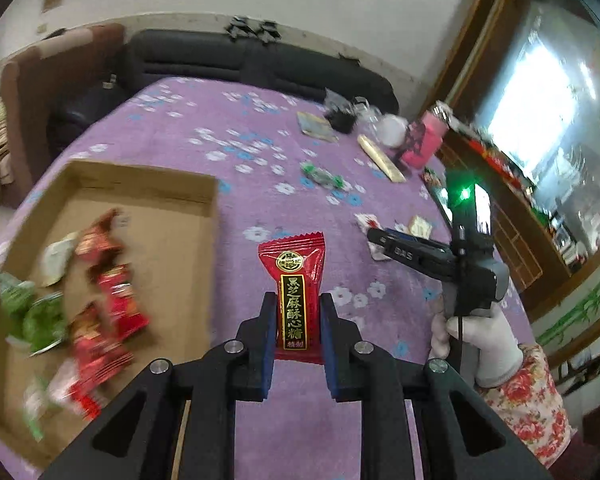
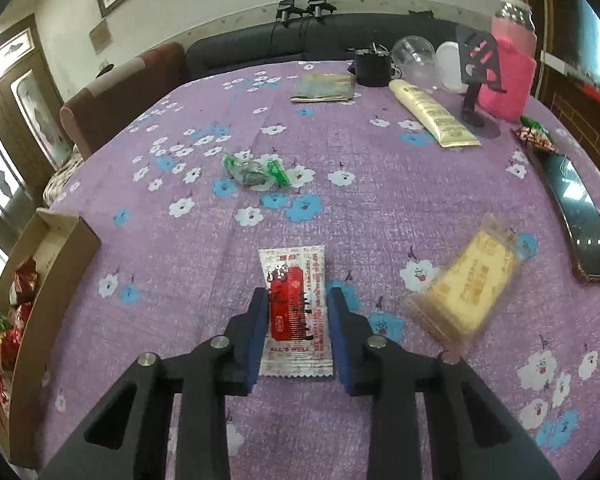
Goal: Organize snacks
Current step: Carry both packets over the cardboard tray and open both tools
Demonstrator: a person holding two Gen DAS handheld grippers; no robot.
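- Left fingers clamp a red candy between the blue pads; the packet stands upright, black label strip with gold characters facing the camera, serrated top edge above the tips
- Left gripper is held over the purple flowered cloth, the candy clear of it, just right of the box
- Box: open cardboard tray at the left, holding a blurred heap of red and green wrapped snacks
- Right gripper: a white packet with a red block print lies flat on the cloth between its fingers. Left pad seems to touch the packet's edge; right pad shows a thin gap — cannot tell whether the grip has closed on it
- Left view shows the right gripper from the side, carried by a white-gloved hand with a floral sleeve
- Loose on the cloth: a green candy mid-table, a yellow cracker pack (blurred) right of the right gripper
- Far edge: a cream tube, a black cup, a pink-sleeved jar; a phone lies near the right edge — well apart from the box
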